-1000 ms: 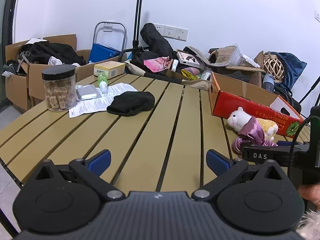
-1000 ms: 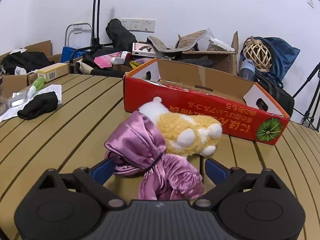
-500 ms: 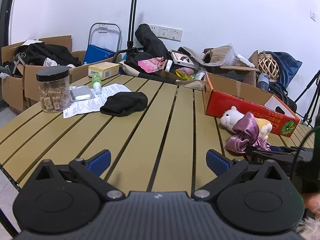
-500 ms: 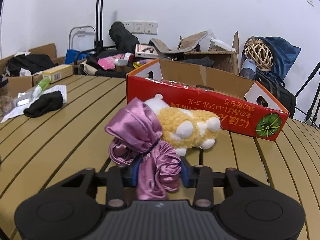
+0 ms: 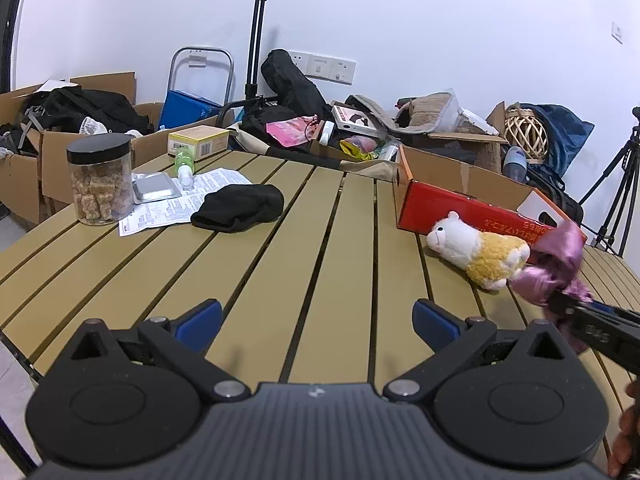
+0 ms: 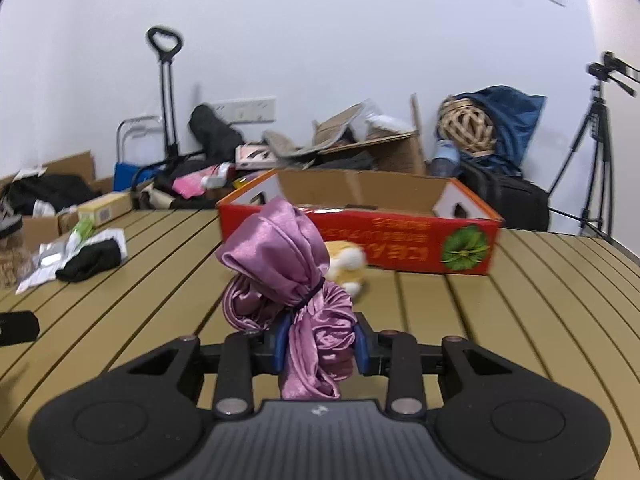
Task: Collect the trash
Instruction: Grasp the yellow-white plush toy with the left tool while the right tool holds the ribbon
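Note:
My right gripper (image 6: 320, 344) has a purple satin bundle (image 6: 280, 264) tied with a dark band between its blue pads. Its jaws are still closing and the pads squeeze the cloth. The bundle is held up off the slatted table (image 6: 520, 300). In the left wrist view the bundle (image 5: 556, 264) hangs just right of a white and yellow plush toy (image 5: 476, 248). Behind them stands an open red cardboard box (image 6: 400, 240). My left gripper (image 5: 316, 314) is open over the near table edge with nothing between its fingers.
At the table's left lie a black cloth (image 5: 240, 208), a printed sheet (image 5: 160, 208), a foil blister pack (image 5: 154, 188), a small green bottle (image 5: 184, 164) and a black-lidded jar (image 5: 100, 180). Cardboard boxes, bags and a trolley crowd the wall. A tripod (image 6: 592, 152) stands at the right.
My right gripper went from wide open to closed on the purple bundle, then carried it up and rightward off the plush toy. The left gripper kept still.

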{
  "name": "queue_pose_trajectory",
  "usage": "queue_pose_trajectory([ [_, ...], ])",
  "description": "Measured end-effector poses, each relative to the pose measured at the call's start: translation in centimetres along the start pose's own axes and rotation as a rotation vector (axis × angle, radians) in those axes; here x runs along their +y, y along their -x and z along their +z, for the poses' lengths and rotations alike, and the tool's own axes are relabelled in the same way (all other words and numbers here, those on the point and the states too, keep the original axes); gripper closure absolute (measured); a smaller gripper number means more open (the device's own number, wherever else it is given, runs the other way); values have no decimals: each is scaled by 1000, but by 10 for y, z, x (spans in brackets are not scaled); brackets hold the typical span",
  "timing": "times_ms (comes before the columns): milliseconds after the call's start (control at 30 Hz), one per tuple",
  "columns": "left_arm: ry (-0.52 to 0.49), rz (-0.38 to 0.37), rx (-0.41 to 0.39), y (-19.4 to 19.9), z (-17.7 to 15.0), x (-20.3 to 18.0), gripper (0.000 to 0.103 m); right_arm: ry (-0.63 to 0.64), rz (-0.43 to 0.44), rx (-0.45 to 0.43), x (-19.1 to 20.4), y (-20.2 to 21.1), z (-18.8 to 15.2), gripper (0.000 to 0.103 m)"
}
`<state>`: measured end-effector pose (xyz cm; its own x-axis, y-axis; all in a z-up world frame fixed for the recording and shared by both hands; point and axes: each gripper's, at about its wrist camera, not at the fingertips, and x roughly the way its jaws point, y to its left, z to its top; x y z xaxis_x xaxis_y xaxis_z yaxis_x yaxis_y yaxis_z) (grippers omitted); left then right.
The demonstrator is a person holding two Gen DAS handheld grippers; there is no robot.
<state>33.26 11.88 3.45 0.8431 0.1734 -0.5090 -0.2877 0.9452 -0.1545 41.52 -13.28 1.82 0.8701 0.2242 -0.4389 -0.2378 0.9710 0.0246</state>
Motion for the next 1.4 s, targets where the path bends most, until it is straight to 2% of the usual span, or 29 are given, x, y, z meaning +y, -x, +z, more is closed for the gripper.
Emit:
queue_pose_trajectory([
  [167,10,-37,18,0,-3,-6,0,-99,-39,-50,-31,34,-16,72],
  [267,7,-47,23,1,-8,-12,0,-117,-85,-80,-48,54,-29,72],
  [433,-45,-48,13,5,-19,-28,0,-189,-115,-101,-83,72,-42,72],
  [600,-72,-54,2,7,-25,-39,0,-259,-110,-144,-113,83,-37,72],
  [767,-79,-94,32,6,-28,-51,0,-256,-98,-193,-127,94,-27,72],
  [900,-148,-103,22,3,-22,-74,0,-214,-125,-215,-133,99,-23,72],
  [1167,-300,-144,31,-23,2,-134,0,-246,-182,-167,-162,90,-29,72],
  [1300,-332,-151,34,-45,15,-164,0,-270,-192,-162,-170,87,-31,72],
  [1400,-303,-171,68,-66,24,-184,0,-279,-192,-162,-171,85,-30,72],
])
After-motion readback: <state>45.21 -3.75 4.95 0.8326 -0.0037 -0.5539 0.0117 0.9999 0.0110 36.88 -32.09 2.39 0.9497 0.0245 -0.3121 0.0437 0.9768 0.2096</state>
